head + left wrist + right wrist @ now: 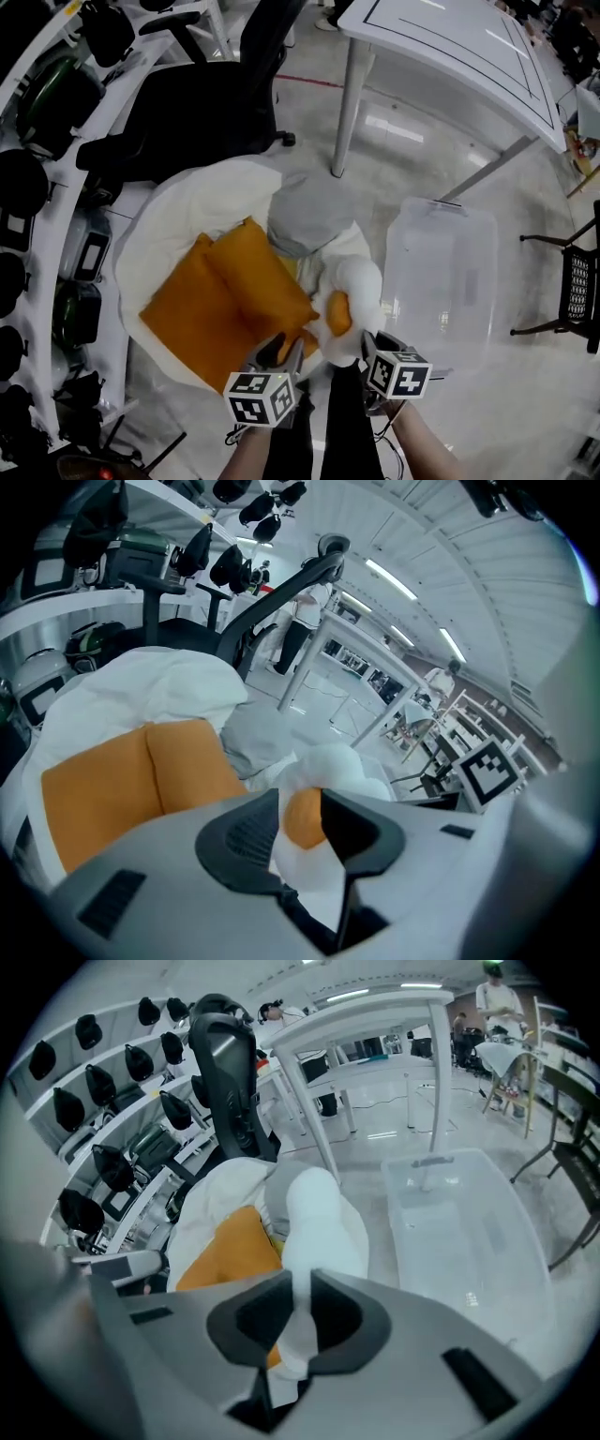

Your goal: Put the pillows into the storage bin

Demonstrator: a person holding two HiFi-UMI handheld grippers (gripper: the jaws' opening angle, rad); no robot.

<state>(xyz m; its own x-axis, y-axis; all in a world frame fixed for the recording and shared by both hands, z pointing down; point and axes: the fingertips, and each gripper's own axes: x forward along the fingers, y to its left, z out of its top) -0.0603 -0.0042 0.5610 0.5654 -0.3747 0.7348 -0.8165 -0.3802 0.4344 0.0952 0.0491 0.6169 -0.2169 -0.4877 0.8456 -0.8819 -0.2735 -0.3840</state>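
The left gripper (281,352) (302,832) has its jaws pinched on the near edge of the white pillow (356,286) (333,766) (319,1222), at its orange patch (337,314). The right gripper (368,347) (302,1312) has its jaws pressed onto the same pillow's white fabric. In the head view, this pillow sits between two orange pillows (220,300) and the clear storage bin (441,272) (459,1232), outside the bin. A gray pillow (309,216) lies behind it on a white cover (187,202). The bin stands on the floor.

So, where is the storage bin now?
In the head view the storage bin stands on the floor at the right, next to the white pillow, with the white table behind it.
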